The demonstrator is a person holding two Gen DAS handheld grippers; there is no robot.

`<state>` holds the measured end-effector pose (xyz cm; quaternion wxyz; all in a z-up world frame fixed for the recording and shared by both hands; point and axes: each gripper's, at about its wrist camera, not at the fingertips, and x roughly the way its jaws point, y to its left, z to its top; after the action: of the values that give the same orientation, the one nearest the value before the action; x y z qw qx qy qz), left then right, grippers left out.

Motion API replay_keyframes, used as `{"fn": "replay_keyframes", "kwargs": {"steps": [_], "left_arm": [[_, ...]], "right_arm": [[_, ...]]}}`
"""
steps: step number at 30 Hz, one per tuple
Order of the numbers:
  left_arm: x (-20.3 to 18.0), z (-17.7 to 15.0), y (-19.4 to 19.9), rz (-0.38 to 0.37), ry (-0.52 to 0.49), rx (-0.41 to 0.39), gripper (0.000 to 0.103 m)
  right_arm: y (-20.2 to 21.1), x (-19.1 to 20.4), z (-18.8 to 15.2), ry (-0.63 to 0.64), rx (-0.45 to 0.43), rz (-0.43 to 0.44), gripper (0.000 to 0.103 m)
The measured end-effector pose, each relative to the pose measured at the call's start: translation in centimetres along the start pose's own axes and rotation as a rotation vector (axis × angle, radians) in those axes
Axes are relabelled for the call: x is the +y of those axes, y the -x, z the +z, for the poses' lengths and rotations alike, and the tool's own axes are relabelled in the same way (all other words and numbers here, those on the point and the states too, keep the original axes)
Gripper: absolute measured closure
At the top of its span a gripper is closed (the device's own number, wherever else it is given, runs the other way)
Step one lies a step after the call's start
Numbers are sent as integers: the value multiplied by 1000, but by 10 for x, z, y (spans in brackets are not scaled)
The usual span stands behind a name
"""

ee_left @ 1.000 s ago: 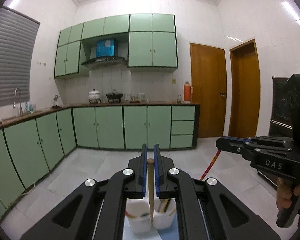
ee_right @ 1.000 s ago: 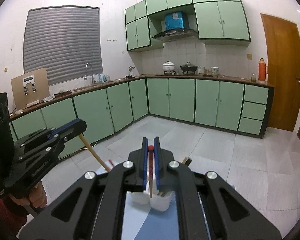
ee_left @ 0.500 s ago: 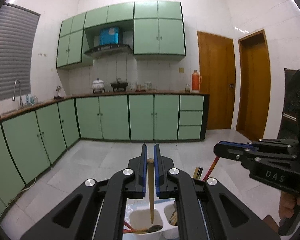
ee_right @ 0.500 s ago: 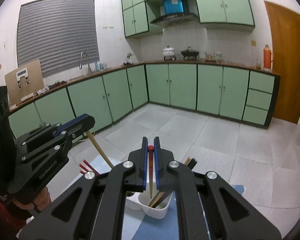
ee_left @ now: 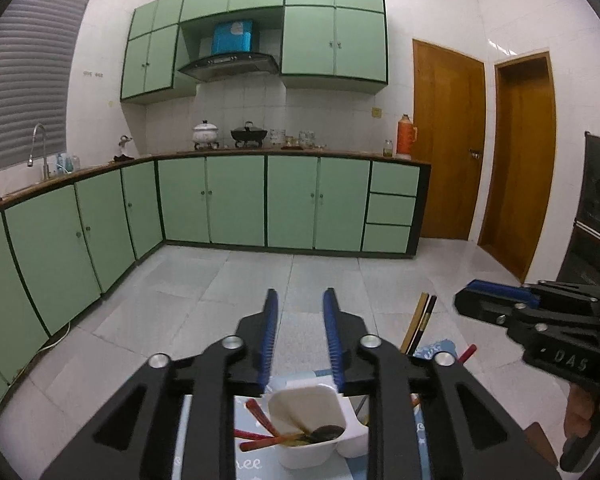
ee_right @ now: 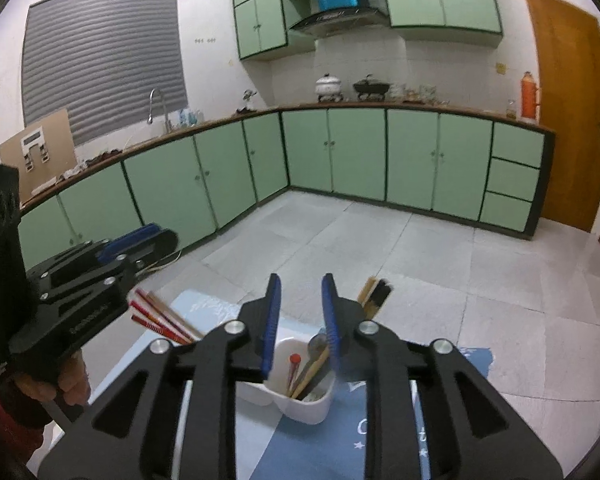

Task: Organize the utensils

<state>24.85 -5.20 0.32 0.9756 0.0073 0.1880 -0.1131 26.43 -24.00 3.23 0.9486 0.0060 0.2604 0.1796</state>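
In the left wrist view my left gripper (ee_left: 299, 300) hangs above the white divided utensil holder (ee_left: 320, 456), jaws opening, nothing between them. Red chopsticks (ee_left: 260, 434) and a dark spoon (ee_left: 326, 432) lie in the compartment below. My right gripper (ee_right: 300, 284) hovers over the same holder (ee_right: 312, 410), jaws also opening and empty. A red-tipped chopstick (ee_right: 293, 366) stands in the compartment under it, beside a spoon (ee_right: 316, 344) and wooden sticks. Each gripper shows in the other's view: the right gripper (ee_left: 466, 300) at the right, the left gripper (ee_right: 168, 236) at the left.
The holder stands on a blue and white mat (ee_right: 356, 436). Dark and wooden chopsticks (ee_right: 374, 296) stick up from its far right, red striped ones (ee_right: 160, 320) lean out at its left. A hand (ee_right: 66, 384) grips the left tool. Green cabinets (ee_left: 236, 200) line the tiled floor beyond.
Both grippers came down over the holder and their jaws parted. The wooden chopstick left the left jaws and the red-tipped one left the right jaws, now in the holder.
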Motion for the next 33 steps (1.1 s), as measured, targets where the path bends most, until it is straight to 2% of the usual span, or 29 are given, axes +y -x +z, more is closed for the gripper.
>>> {"fn": "replay_keyframes", "kwargs": {"steps": [4, 8, 12, 16, 21, 26, 33], "left_arm": [[1, 6, 22, 12, -3, -44, 56], [0, 5, 42, 13, 10, -53, 42], [-3, -8, 60, 18, 18, -38, 34], [-4, -28, 75, 26, 27, 3, 25], [-6, -48, 86, 29, 33, 69, 18], [-6, -59, 101, 42, 35, 103, 8], [-9, -76, 124, 33, 49, 142, 6]], "right_arm": [[26, -6, 1, -9, -50, -42, 61], [53, -14, -9, -51, -79, -78, 42], [71, -21, -28, -86, -76, -88, 30], [85, -18, -50, -115, -58, -97, 13], [96, -5, -72, -116, -27, -95, 6], [104, 5, -89, -126, -1, -115, 5], [112, 25, -104, -116, 42, -89, 5]]}}
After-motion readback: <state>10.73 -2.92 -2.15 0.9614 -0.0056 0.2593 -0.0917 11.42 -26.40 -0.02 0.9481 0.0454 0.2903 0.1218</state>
